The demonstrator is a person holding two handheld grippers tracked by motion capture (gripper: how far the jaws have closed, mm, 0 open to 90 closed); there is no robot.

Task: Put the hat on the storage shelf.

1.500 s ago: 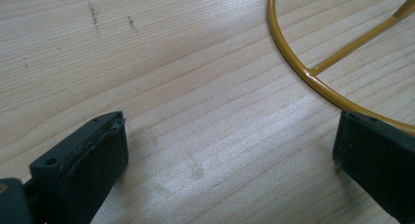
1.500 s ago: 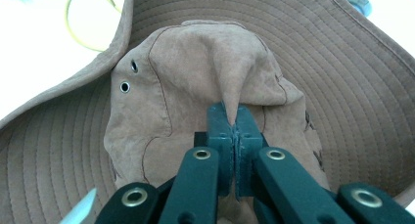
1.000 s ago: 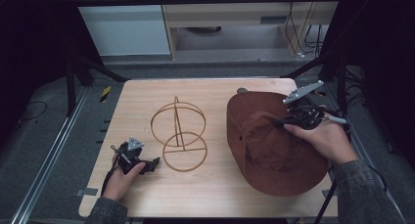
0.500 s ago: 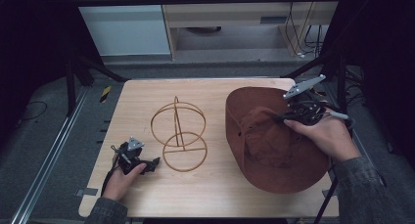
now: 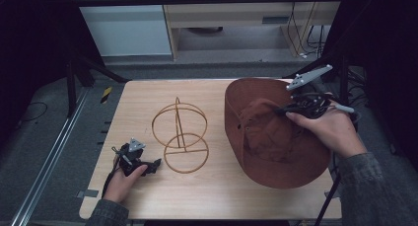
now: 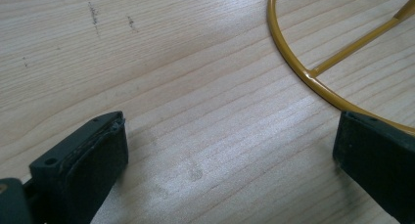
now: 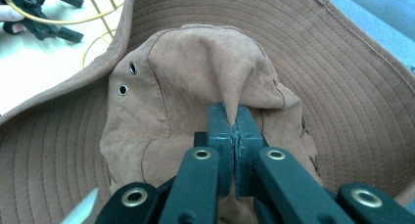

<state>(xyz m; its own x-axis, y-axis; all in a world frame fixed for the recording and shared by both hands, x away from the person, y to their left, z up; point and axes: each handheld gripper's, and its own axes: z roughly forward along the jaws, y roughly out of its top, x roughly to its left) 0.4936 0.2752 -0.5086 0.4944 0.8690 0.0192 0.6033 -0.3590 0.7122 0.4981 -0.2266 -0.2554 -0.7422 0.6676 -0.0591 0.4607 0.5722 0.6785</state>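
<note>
A brown wide-brimmed hat (image 5: 276,137) lies on the right half of the wooden table (image 5: 207,196), its near-left brim lifted. My right gripper (image 5: 280,109) is shut on a pinched fold of the hat's crown (image 7: 230,87), which rises in a peak between the jaws. A gold wire hat stand (image 5: 181,134) sits at the table's middle, its ring base (image 6: 313,82) beside my left gripper. My left gripper (image 5: 155,164) rests low on the table at the front left, open, its pads (image 6: 93,160) wide apart over bare wood.
The table's right and front edges lie close to the hat. A shelf unit (image 5: 236,18) stands on the floor beyond the far edge. Dark frame posts (image 5: 74,83) flank both sides. The left gripper (image 7: 39,13) sits behind the stand wires.
My right gripper has risen, pulling the hat's crown up with it; the hat's left brim has tilted off the table. The left hand has stayed put.
</note>
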